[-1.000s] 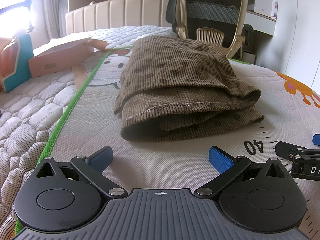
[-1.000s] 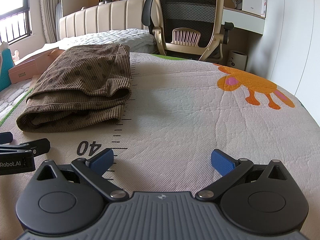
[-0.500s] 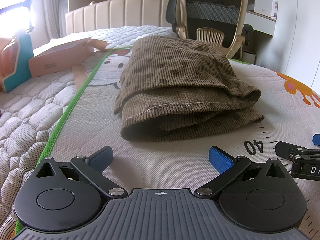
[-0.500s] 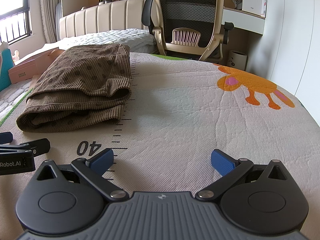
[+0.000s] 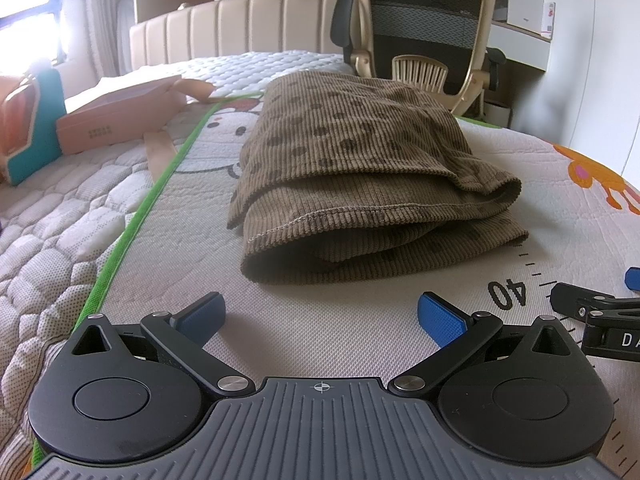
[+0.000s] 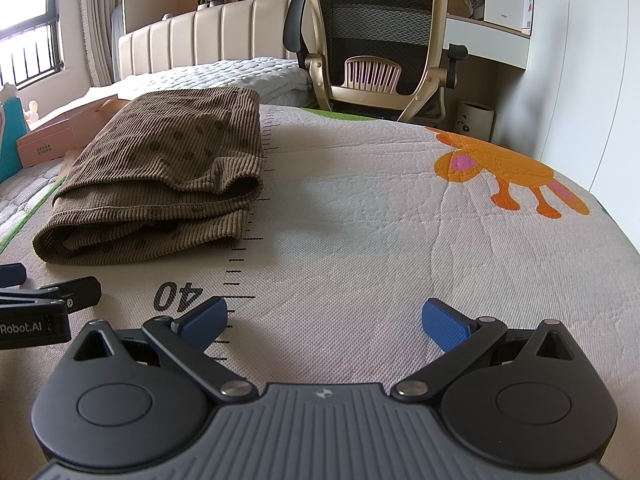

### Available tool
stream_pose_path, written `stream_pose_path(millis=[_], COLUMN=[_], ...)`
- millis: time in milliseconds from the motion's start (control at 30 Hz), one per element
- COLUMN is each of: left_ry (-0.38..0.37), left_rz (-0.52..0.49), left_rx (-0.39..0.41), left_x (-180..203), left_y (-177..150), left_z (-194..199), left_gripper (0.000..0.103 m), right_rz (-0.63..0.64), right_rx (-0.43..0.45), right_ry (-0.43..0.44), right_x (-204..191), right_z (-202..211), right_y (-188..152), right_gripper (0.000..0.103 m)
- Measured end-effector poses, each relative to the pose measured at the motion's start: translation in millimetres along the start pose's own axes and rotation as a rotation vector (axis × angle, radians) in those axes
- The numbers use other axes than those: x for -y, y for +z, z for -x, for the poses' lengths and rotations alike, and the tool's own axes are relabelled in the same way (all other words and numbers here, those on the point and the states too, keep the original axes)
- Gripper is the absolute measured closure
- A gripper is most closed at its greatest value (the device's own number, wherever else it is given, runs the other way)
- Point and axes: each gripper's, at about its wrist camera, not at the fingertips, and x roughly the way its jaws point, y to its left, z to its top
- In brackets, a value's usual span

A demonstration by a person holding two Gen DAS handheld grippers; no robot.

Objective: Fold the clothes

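nothing moved; garment (image 5: pixel 352 184) stays folded.

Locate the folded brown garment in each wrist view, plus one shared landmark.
Left wrist: folded brown garment at centre, just beyond the open left gripper.
Right wrist: it sits at left, ahead-left of the open right gripper.
Shared landmark: printed "40" on the mat.

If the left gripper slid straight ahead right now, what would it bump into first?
Most likely the folded brown cloth. The left gripper is open and empty, low over the mat, and the cloth's near edge lies right in front of it, with only bare mat between. How far off is hard to tell.
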Motion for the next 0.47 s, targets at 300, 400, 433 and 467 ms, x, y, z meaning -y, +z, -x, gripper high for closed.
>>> stream_pose_path(millis=[300,400,433,467], left_ry=[-0.014,-0.015,-0.016,-0.018], left_rz=[-0.018,-0.015,-0.014,-0.013], left_rx=[-0.038,-0.04,-0.039,-0.038], left_x=[-0.5,-1.0,-1.1,-1.8], left_y=[0.0,-0.4,-0.3,-0.3], left_z=[5.2,4.9,4.9,4.9], left_gripper=[0.0,0.0,0.0,0.0], right_rz=[0.0,0.0,0.001,0.001], right_rx=[-0.001,-0.001,-0.001,-0.001], right_ry=[0.001,0.001,0.001,0.001], right_x=[0.3,0.5,0.6,0.7], right_z=[0.2,0.2,0.2,0.3], right_y=[0.2,0.2,0.2,0.2], right_gripper=[0.0,0.0,0.0,0.0])
